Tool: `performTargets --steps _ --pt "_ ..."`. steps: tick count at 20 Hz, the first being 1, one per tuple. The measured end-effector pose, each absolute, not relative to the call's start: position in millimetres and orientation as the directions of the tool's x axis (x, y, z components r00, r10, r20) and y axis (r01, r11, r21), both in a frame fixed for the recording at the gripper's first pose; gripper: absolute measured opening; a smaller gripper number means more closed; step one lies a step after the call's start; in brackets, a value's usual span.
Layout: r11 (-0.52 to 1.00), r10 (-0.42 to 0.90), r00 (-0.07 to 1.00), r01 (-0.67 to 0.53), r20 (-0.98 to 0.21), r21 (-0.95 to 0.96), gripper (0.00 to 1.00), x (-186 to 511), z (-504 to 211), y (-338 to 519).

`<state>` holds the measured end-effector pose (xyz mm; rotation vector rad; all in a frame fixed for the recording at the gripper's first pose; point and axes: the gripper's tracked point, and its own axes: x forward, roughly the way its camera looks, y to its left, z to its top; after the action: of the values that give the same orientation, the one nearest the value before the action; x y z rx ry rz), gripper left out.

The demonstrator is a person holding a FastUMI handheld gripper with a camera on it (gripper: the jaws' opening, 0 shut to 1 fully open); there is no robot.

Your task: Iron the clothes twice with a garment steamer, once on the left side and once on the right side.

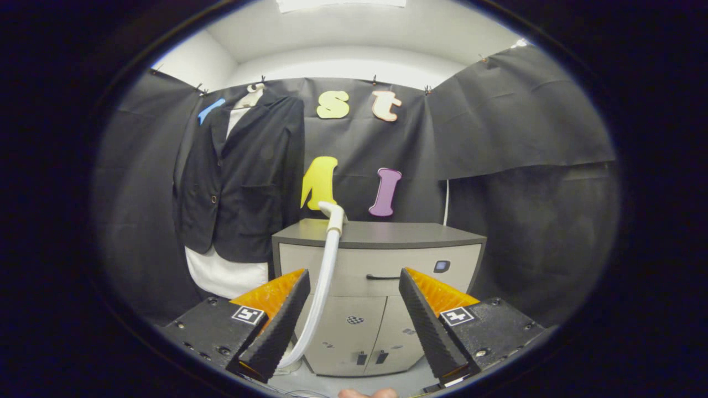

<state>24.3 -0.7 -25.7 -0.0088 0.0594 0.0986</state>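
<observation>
A dark jacket (243, 177) over a white shirt (227, 275) hangs on a hanger against the booth wall, beyond my left finger. The garment steamer's white head (333, 211) rests on the front left corner of a grey cabinet top (387, 235). Its white hose (322, 282) runs down the cabinet front, just inside my left finger (279, 320). My gripper (352, 272) is open, well short of the cabinet, with nothing held between its fingers.
The cabinet has a drawer with a dark handle (383, 277) and two lower doors (359, 331). Black cloth walls close in the booth at the back and both sides. A person's fingertip (368, 393) shows below the gripper.
</observation>
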Motion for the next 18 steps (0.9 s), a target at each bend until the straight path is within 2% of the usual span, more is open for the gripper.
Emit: performTargets --steps 11,18 --pt "0.999 0.054 0.993 -0.054 -0.103 -0.001 1.0 39.7 -20.3 30.8" --pt "0.997 0.04 0.977 -0.026 -0.212 0.07 1.0 67.2 1.4 58.7"
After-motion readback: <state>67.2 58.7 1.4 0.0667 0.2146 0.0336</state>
